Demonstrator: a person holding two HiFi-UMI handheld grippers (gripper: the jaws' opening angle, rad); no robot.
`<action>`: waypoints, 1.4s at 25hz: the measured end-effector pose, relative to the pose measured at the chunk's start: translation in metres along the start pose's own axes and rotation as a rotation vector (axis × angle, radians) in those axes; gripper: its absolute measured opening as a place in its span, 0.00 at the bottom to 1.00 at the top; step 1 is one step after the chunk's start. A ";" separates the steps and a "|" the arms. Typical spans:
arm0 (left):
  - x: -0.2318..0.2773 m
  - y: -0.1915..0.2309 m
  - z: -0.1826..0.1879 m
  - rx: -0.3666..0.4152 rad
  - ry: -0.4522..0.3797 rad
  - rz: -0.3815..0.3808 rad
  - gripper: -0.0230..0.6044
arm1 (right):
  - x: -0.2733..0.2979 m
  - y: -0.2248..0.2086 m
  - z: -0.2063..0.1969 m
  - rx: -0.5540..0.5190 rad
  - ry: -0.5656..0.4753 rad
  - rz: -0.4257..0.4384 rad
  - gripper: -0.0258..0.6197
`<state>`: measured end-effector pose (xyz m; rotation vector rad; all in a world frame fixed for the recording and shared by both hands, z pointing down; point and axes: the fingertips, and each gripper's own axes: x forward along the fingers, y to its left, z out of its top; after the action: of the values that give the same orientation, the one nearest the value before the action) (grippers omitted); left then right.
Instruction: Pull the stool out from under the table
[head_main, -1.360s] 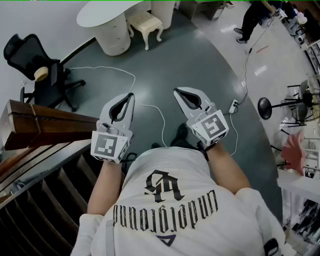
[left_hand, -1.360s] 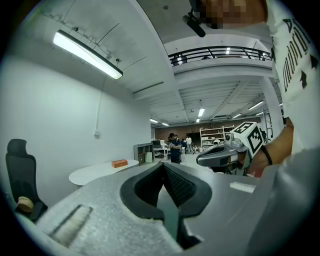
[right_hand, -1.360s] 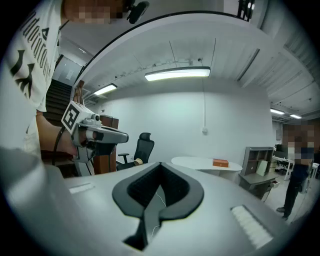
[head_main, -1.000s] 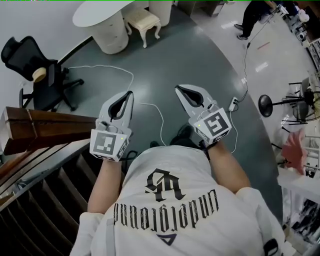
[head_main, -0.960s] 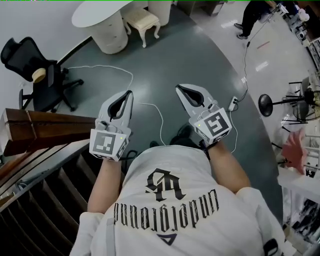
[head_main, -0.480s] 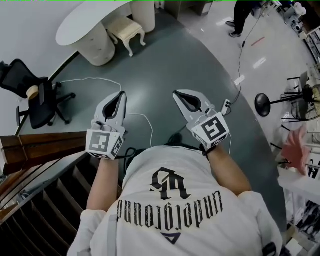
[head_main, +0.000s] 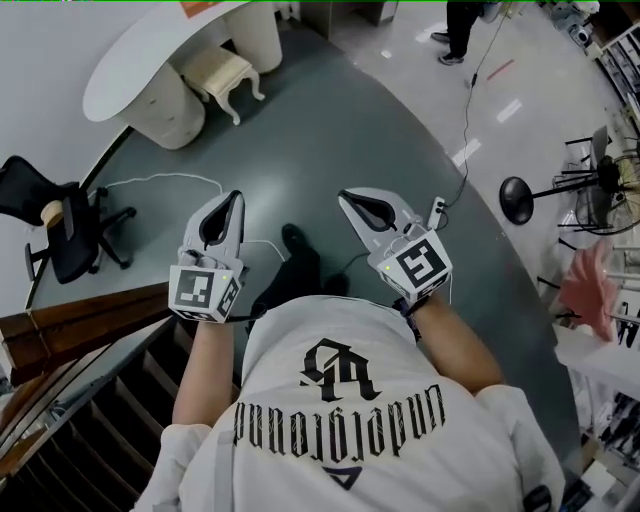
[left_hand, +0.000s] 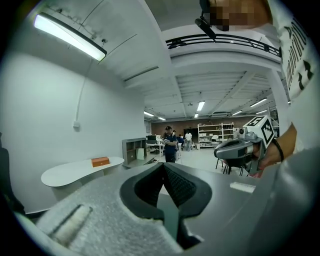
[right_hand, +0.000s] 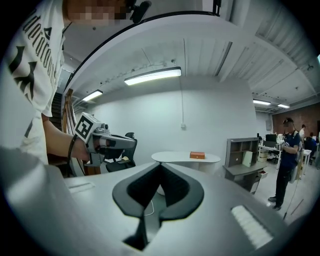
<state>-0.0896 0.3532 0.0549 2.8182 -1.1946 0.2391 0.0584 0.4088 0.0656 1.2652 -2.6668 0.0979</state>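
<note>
A cream stool (head_main: 222, 72) with curved legs stands at the white oval table (head_main: 135, 62), far off at the top left of the head view, partly under its top. My left gripper (head_main: 230, 199) and right gripper (head_main: 349, 198) are held out side by side above the grey floor, well short of the stool. Both are shut with nothing between the jaws. In the left gripper view the table (left_hand: 75, 173) carries an orange box (left_hand: 100, 161), and the right gripper (left_hand: 239, 149) shows at the right. The right gripper view shows the same table (right_hand: 185, 158) past the shut jaws; no stool is visible there.
A black office chair (head_main: 55, 215) stands at the left, above a wooden handrail (head_main: 90, 318) and stairs. A white cable (head_main: 165, 181) and a power strip (head_main: 437, 208) lie on the floor. A round black stand base (head_main: 520, 199) is at the right; a person (head_main: 460, 25) stands far off.
The table, stool and chair have slid leftward in the head view as the person walks; a shoe now shows ahead between the grippers. Both grippers stay shut and level.
</note>
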 end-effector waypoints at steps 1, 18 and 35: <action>0.009 0.000 0.001 0.000 -0.003 -0.003 0.05 | 0.000 -0.006 -0.002 0.001 0.003 -0.001 0.04; 0.198 0.101 0.016 -0.032 -0.013 -0.095 0.05 | 0.128 -0.158 0.011 0.024 0.017 -0.059 0.04; 0.241 0.301 0.038 -0.027 -0.033 0.091 0.05 | 0.343 -0.213 0.066 -0.055 -0.015 0.125 0.04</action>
<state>-0.1365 -0.0307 0.0600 2.7588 -1.3242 0.1816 0.0019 0.0032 0.0637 1.0870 -2.7400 0.0321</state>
